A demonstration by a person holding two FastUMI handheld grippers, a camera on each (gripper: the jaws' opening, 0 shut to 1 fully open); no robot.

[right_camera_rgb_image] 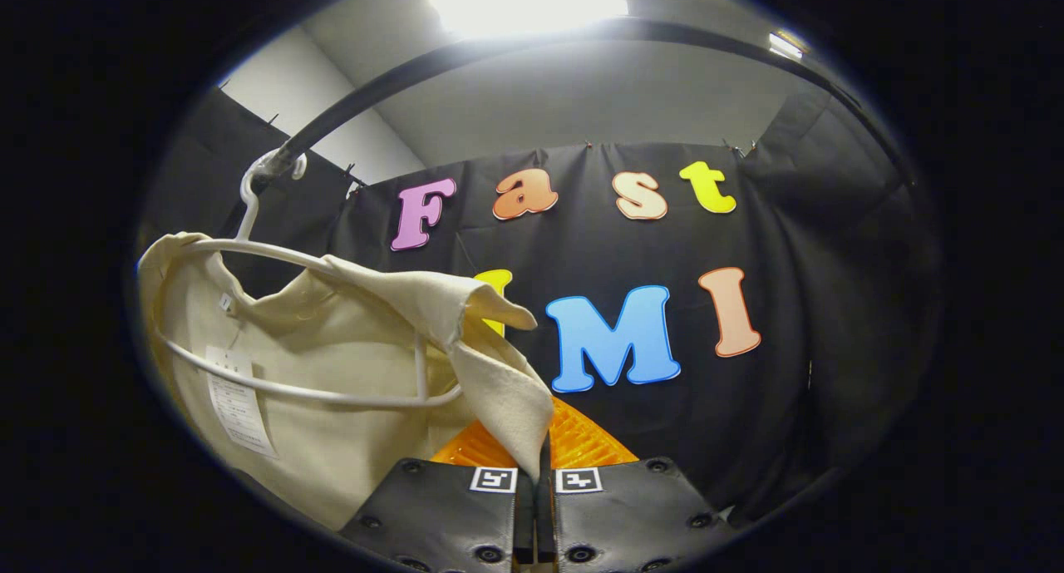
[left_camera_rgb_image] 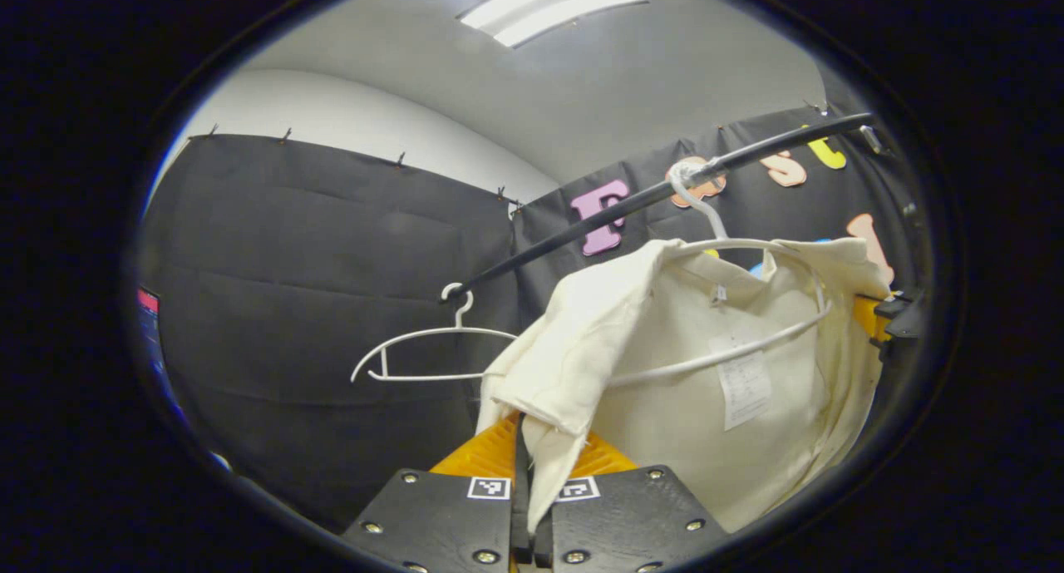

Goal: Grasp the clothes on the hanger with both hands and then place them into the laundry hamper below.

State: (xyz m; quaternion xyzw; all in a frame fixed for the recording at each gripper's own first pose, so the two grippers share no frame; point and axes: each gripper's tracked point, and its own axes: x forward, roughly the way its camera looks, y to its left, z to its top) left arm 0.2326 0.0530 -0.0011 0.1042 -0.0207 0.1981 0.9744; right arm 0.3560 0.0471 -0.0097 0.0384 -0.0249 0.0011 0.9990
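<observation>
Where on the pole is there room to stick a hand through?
Free: the stretch of pole between the empty hanger and the hanger with the shirt. Crowded: around the shirt, where the left gripper and right gripper pinch its sleeves.

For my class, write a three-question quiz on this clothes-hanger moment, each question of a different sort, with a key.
1. True or false: the left tool is shut on the cream garment.
2. Which hanger on the rail is bare? A: the one nearer the rail's end. B: the one carrying the garment.
3. Fill in: the right tool pinches a fold of the ____.

Key: 1 true; 2 A; 3 garment.
</observation>
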